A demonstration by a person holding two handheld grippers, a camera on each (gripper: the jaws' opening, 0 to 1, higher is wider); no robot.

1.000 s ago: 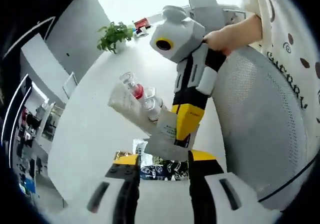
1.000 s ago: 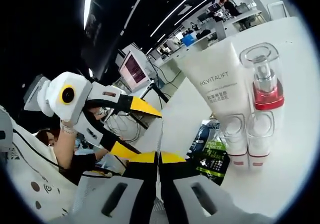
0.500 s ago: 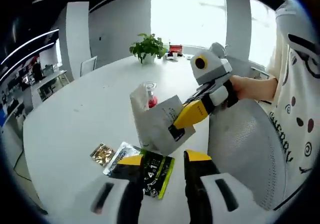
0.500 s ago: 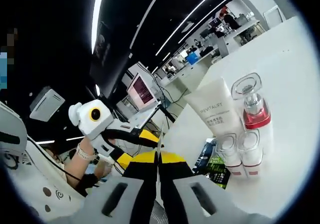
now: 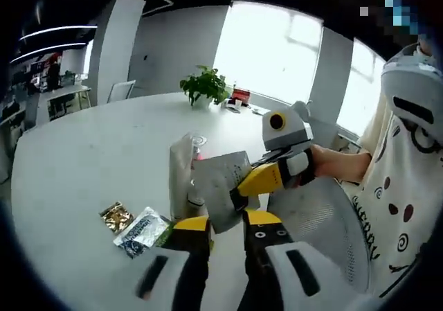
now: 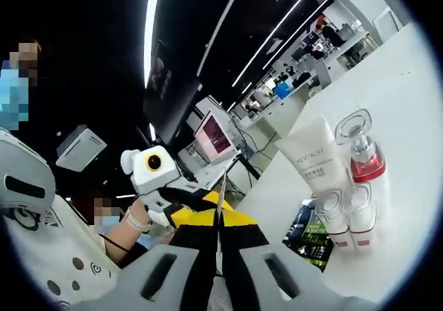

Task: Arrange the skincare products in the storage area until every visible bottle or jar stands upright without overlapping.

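A white tube [image 6: 317, 163], a red pump bottle with a clear cap [image 6: 363, 153] and two small white bottles [image 6: 346, 215] stand close together on the white table [image 6: 405, 117]. My right gripper [image 6: 220, 217] is shut on a thin pale sheet [image 6: 221, 194], seen edge-on. From the other side that sheet [image 5: 220, 185] hangs in front of the tube [image 5: 180, 179] and the red bottle [image 5: 198, 153], with the right gripper [image 5: 239, 192] clamped on its right edge. My left gripper [image 5: 225, 221] is open, its tips just below the sheet's lower corner. It also shows in a hand [image 6: 202, 199].
A gold sachet [image 5: 115, 216] and a silver-blue one [image 5: 141, 228] lie on the table [image 5: 83, 158]; a dark green sachet [image 6: 308, 231] lies by the bottles. A potted plant [image 5: 204, 86] stands far back. A grey mesh chair [image 5: 315, 217] and a person are at the right.
Both views have swung. The products look smaller in the right gripper view as it drew back. My left gripper's jaws stand closer together and nearer the sheet. The right stays shut on the sheet.
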